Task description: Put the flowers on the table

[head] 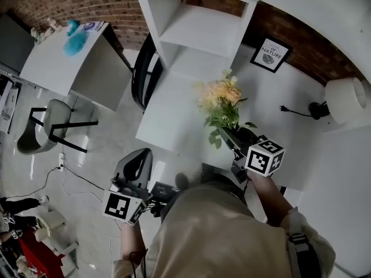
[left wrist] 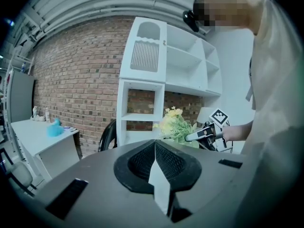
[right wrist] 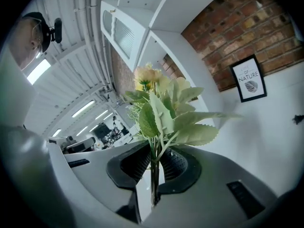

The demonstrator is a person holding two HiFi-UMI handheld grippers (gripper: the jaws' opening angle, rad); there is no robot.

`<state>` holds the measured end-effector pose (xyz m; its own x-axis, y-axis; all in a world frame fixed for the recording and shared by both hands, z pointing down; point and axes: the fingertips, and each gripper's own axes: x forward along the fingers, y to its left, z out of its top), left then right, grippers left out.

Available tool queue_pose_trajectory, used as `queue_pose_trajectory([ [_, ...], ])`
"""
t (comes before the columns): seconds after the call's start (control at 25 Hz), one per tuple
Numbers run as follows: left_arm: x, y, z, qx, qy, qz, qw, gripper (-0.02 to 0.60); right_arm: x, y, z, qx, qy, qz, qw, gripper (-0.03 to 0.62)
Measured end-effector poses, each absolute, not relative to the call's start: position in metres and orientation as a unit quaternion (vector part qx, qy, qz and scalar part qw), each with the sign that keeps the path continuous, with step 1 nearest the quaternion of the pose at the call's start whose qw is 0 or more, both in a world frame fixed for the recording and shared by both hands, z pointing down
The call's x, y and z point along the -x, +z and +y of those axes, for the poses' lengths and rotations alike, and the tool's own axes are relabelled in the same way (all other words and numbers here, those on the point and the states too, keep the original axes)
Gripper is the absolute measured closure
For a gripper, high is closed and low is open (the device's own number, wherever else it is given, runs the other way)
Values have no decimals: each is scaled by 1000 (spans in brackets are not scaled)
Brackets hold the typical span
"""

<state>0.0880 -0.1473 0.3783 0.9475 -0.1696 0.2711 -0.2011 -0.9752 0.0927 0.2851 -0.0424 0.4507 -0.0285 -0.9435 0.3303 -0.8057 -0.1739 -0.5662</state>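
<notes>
Your left tool [left wrist: 155, 148] is closed on nothing, off the left edge of the white desk [head: 284, 132]. Your right tool [right wrist: 153, 167] clamps the stems of the flowers [right wrist: 159, 103], holding the bunch above the desk, just before the shelf unit [head: 197, 28].

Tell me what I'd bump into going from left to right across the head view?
teal fluffy thing → left tongs → flowers → framed picture → white roll
</notes>
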Motion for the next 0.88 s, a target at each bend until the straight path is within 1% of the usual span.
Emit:
queue_pose_trajectory([
  [0.12,-97,378,-145,-986,137,-82,52,572,-304,455,-31,708,-340,606,126,531],
  [0.44,-113,376,-140,-987,129,-64,65,572,-330,461,-11,734,-341,570,137,531],
  [0.88,-116,384,-141,-987,135,-63,63,571,-372,482,0,766,-345,528,123,531],
])
